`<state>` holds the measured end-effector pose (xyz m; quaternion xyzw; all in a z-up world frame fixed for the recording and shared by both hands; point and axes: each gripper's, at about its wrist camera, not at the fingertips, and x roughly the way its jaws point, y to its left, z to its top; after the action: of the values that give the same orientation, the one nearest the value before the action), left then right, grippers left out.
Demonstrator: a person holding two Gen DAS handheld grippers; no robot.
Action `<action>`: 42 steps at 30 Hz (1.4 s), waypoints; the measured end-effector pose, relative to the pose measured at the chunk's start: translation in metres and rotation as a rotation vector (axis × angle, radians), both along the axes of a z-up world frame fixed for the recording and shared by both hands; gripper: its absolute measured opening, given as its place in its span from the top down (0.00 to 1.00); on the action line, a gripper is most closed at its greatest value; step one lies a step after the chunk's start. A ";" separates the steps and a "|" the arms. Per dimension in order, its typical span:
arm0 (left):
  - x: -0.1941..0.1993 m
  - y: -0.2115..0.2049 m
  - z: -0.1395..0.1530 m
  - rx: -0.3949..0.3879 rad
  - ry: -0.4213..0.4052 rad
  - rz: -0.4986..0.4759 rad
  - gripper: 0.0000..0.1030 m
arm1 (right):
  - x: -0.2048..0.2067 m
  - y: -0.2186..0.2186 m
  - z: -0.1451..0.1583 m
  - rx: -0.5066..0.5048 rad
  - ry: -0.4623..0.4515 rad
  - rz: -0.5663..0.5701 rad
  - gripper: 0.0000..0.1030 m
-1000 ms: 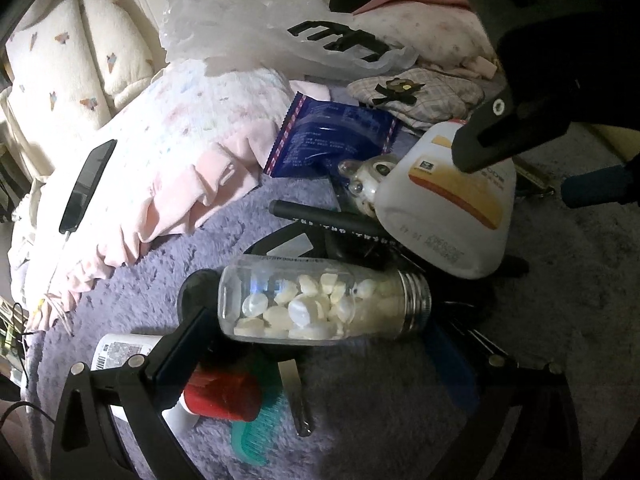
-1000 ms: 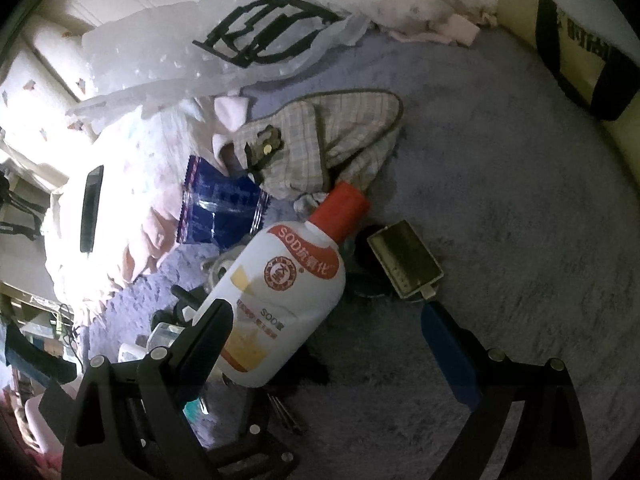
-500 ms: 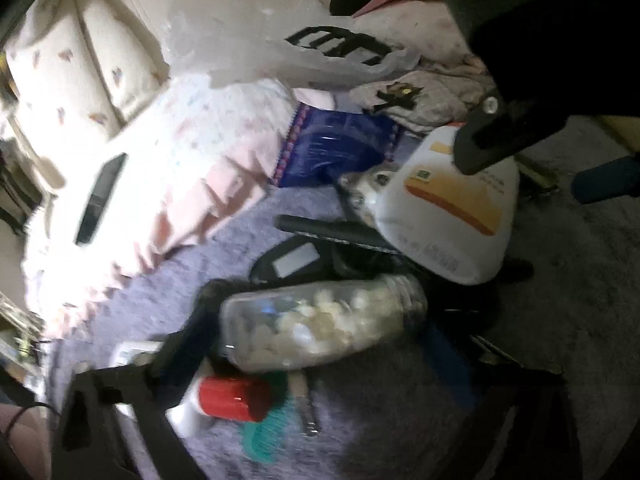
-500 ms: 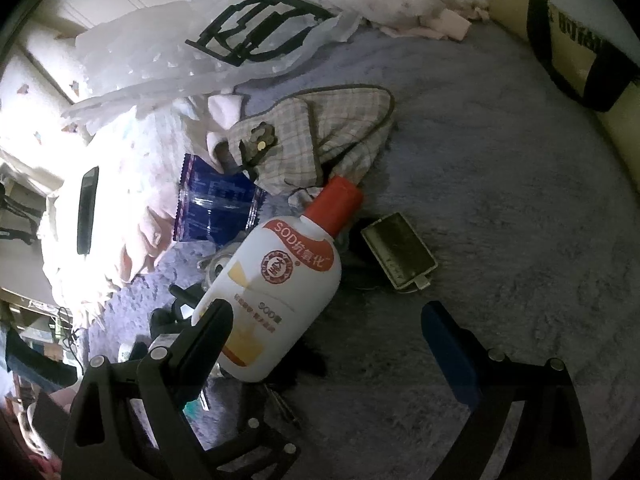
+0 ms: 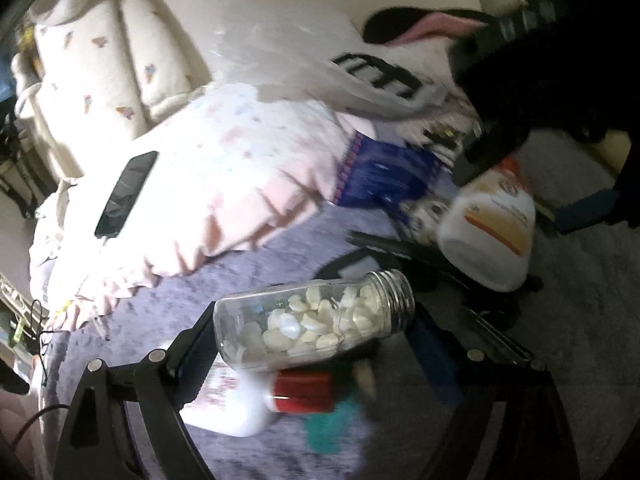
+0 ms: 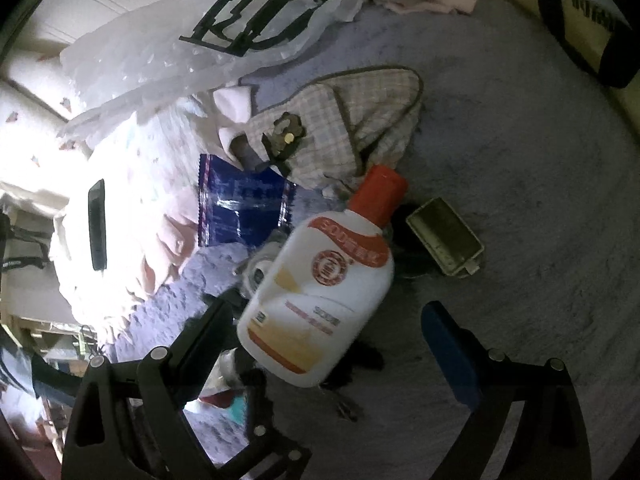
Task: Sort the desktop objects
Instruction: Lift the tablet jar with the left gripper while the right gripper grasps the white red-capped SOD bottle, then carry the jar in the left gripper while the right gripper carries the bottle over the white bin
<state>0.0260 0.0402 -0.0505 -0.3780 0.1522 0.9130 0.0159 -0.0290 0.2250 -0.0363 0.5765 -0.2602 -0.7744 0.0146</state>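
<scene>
My left gripper (image 5: 312, 332) is shut on a clear jar of white tablets (image 5: 316, 320) and holds it tilted above the purple rug (image 5: 256, 256). Under it lie a small white bottle with a red cap (image 5: 256, 404) and a teal comb (image 5: 332, 428). My right gripper (image 6: 324, 332) is open and hovers over a large white lotion bottle with an orange cap (image 6: 324, 288), which lies on the rug and also shows in the left wrist view (image 5: 492, 232). A blue foil packet (image 6: 240, 208) lies beyond it.
A black phone (image 5: 126, 194) lies on the pink frilled bedding (image 5: 224, 184). A plaid pouch (image 6: 340, 120), a small metal tin (image 6: 444, 236) and a clear plastic bag (image 6: 192, 52) lie around. A black-and-yellow bag (image 6: 580, 20) stands at the far right.
My left gripper has lifted the jar of tablets off the rug and tilted it. My right gripper has drawn slightly closer to the lotion bottle.
</scene>
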 end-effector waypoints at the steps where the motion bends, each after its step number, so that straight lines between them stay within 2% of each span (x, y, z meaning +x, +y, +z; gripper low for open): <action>1: -0.002 -0.005 0.003 0.013 -0.001 0.010 0.15 | -0.001 -0.002 0.001 0.013 0.000 -0.002 0.09; 6: -0.006 -0.021 0.012 0.085 -0.007 0.038 0.15 | -0.005 -0.009 -0.003 0.023 -0.025 -0.024 0.15; 10: -0.014 -0.026 0.012 0.116 -0.053 0.043 0.15 | -0.006 -0.014 -0.014 0.019 -0.050 -0.047 0.18; 20: -0.028 -0.036 0.009 0.208 -0.157 0.062 0.15 | -0.010 -0.018 -0.031 -0.019 -0.064 -0.074 0.18; 22: -0.029 -0.036 0.010 0.210 -0.170 0.064 0.15 | -0.009 -0.017 -0.031 -0.045 -0.052 -0.057 0.28; 27: -0.032 -0.038 0.017 0.238 -0.192 0.064 0.15 | 0.005 -0.007 -0.026 -0.091 0.000 -0.026 0.36; 32: -0.031 -0.036 0.030 0.248 -0.187 0.054 0.15 | 0.025 -0.001 -0.003 -0.096 0.084 0.017 0.44; 33: -0.030 -0.036 0.033 0.253 -0.185 0.054 0.15 | 0.027 0.001 0.004 -0.089 0.098 0.026 0.52; 34: -0.030 -0.035 0.036 0.259 -0.184 0.053 0.15 | 0.028 0.003 0.008 -0.083 0.108 0.033 0.66; 36: -0.031 -0.033 0.042 0.261 -0.180 0.053 0.15 | 0.021 0.005 0.013 -0.092 0.101 0.061 0.71; 39: -0.031 -0.029 0.049 0.249 -0.182 0.047 0.15 | 0.022 0.000 0.014 -0.059 0.095 0.097 0.71; 42: -0.029 -0.028 0.054 0.247 -0.182 0.041 0.15 | 0.028 0.002 0.010 -0.094 0.086 0.106 0.72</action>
<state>-0.0026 0.0117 0.0035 -0.4575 0.0291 0.8869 0.0575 -0.0005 0.2265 -0.0259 0.5542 -0.2647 -0.7836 0.0937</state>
